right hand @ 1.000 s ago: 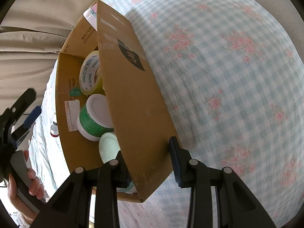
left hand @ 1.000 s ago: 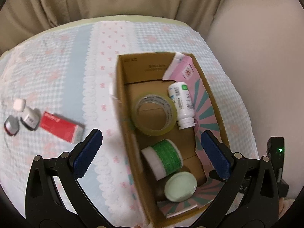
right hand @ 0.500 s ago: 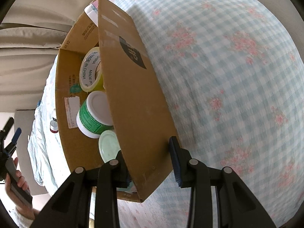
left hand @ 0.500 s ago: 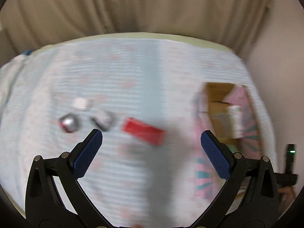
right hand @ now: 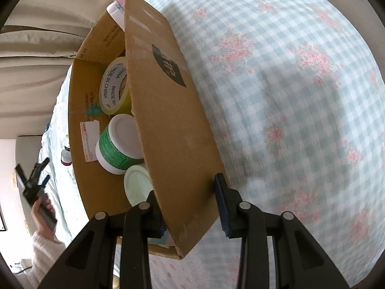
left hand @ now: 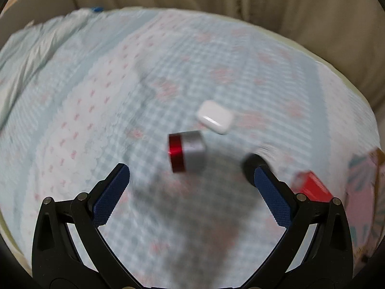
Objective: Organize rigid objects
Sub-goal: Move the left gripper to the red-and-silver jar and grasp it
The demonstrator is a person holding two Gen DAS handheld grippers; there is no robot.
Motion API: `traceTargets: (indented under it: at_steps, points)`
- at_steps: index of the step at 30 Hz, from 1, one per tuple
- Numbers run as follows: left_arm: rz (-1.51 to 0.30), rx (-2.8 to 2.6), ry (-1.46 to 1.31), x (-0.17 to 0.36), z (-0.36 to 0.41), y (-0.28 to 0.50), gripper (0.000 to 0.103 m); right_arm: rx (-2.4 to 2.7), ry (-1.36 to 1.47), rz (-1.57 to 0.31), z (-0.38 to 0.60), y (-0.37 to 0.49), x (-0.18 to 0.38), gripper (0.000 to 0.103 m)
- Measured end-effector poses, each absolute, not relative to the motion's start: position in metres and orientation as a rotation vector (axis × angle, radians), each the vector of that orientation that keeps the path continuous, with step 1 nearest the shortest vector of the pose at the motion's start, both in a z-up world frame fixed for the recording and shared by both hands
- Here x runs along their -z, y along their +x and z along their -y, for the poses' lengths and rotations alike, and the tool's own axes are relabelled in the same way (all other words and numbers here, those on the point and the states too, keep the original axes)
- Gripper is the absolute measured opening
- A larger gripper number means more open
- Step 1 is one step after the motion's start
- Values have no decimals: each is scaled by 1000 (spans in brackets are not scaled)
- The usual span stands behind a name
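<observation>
Moved: my left claw (left hand: 190, 175) swung away from the cardboard box (right hand: 173, 120) to the small items on the bed (left hand: 96, 96).
Left claw: spread wide, empty.
Right claw (right hand: 190, 207): pinched the box's side wall.
Red-and-silver tin (left hand: 186, 151): lay on its side ahead, red end left.

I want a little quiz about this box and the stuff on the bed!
1. True or false: the left gripper is open.
2. What is the right gripper clamped on: A) tape roll, B) cardboard box wall, C) green tub?
3. Which colour band rings the silver cylinder?

Key: 1 true; 2 B; 3 red.
</observation>
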State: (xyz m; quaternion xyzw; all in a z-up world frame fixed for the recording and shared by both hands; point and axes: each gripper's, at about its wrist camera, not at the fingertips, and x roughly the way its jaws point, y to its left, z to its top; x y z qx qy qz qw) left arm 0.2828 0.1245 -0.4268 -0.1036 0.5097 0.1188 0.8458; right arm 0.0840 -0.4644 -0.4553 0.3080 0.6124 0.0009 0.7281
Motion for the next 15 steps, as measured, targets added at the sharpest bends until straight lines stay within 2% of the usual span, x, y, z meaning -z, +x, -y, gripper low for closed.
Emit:
traceTargets:
  at_steps: [4,9,13,15]
  points:
    - [-1063,-270,-255,461,-134,294,99,14,701,-1339,464,85,456,31]
    - [-1023,-263,-246,485,-129,303,85,34,725,-1320,465,82,455,31]
    - [-1001,-274,-223,491,-125,308,83,51,748,-1305,467,78,456,31]
    - [-992,-271,-210,491,-122,309,70,55,753,-1299,469,76,455,31]
